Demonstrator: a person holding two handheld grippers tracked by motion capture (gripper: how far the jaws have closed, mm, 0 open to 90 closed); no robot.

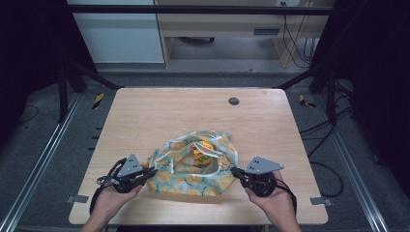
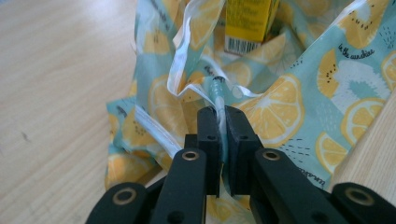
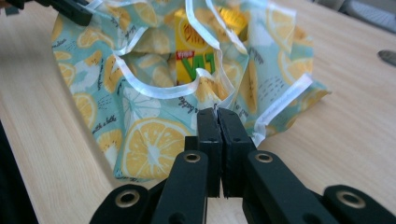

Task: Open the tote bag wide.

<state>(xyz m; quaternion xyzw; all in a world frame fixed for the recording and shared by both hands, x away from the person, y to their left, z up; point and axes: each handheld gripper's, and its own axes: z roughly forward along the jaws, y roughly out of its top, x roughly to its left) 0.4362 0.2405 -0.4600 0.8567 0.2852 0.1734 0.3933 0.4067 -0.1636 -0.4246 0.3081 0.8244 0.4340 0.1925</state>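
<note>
A lemon-print cloth bag (image 1: 196, 166) lies on the near half of the wooden table (image 1: 145, 116), between the two hands. The left gripper (image 2: 219, 112) pinches the bag's white-edged rim (image 2: 180, 79) at its left side, jaws pressed on the fabric. The right gripper (image 3: 217, 113) pinches the rim at the right side (jaws nearly together). Inside the open bag stands a yellow carton (image 3: 194, 53).

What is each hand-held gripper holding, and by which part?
Both hold the lemon-print bag. The left hand-held gripper pinches its white-trimmed rim on one side; the right hand-held gripper pinches the rim on the opposite side.
</note>
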